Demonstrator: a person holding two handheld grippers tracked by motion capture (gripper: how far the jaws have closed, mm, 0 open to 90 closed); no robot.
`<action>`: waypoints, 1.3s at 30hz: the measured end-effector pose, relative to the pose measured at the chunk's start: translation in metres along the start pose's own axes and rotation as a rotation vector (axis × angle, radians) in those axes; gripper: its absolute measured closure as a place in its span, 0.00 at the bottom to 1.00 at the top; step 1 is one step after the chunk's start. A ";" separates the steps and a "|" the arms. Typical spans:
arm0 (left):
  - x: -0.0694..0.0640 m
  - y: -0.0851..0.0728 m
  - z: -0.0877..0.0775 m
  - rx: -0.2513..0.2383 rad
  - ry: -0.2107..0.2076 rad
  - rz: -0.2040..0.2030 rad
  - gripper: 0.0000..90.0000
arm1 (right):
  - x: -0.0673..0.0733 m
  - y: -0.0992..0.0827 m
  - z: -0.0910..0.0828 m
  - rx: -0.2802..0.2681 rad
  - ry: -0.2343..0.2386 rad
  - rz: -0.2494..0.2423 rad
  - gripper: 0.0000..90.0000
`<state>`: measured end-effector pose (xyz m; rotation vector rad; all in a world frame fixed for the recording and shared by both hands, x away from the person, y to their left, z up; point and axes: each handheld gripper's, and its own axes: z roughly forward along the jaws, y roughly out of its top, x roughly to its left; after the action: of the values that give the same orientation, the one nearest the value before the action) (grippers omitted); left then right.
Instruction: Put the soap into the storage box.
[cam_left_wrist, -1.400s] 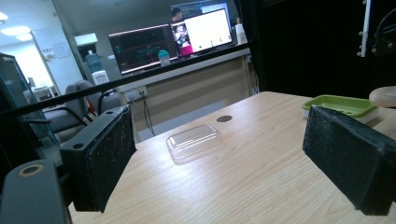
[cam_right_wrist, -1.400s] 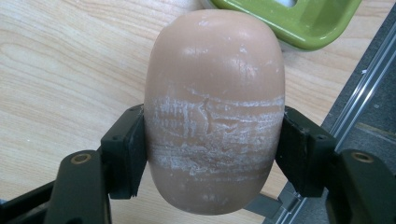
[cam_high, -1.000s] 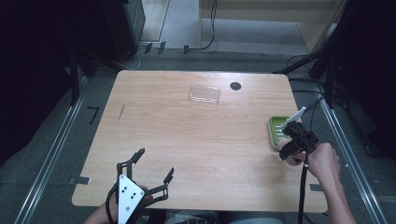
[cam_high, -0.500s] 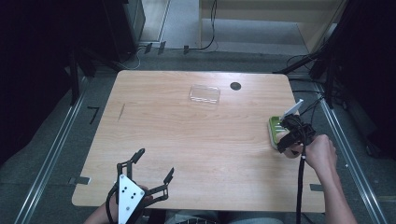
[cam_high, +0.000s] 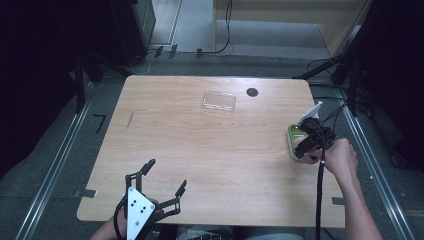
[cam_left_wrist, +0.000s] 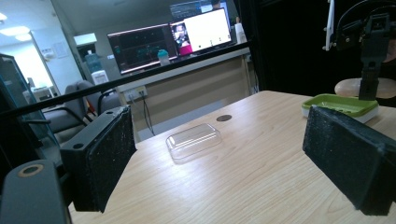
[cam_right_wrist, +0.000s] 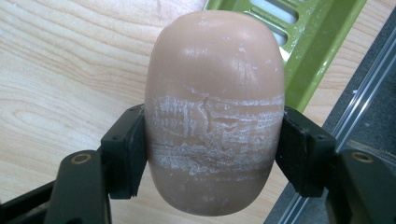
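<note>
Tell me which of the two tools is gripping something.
The right tool: its jaws clamp a beige soap bar over the green tray. The left tool stands open, nothing between its jaws.

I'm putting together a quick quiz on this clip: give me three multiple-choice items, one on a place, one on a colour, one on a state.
1. Where does the clear lid lie?
A. far middle of the table
B. in the tray
C. on the floor

2. What colour is the soap tray?
A. red
B. green
C. blue

3. How are the right tongs?
A. open and empty
B. shut on the lid
C. shut on the soap bar

Answers: 1 A, it sits near the dark round hole; 2 B, the slotted tray is bright green; 3 C, both pads press the bar's sides.
</note>
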<state>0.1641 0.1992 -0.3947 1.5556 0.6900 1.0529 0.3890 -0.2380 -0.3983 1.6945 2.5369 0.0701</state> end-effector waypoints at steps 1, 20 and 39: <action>0.000 0.000 0.000 0.001 0.000 0.000 0.11 | -0.001 0.001 0.000 0.003 -0.001 0.001 0.37; 0.000 0.000 0.000 0.003 0.001 -0.001 0.11 | -0.017 0.021 0.004 -0.024 0.024 0.056 0.37; 0.000 0.000 0.000 0.002 0.002 -0.002 0.11 | -0.039 0.035 0.023 -0.042 0.055 0.175 0.37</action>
<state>0.1641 0.1997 -0.3947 1.5558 0.6942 1.0532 0.4383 -0.2606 -0.4165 1.9194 2.3996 0.1823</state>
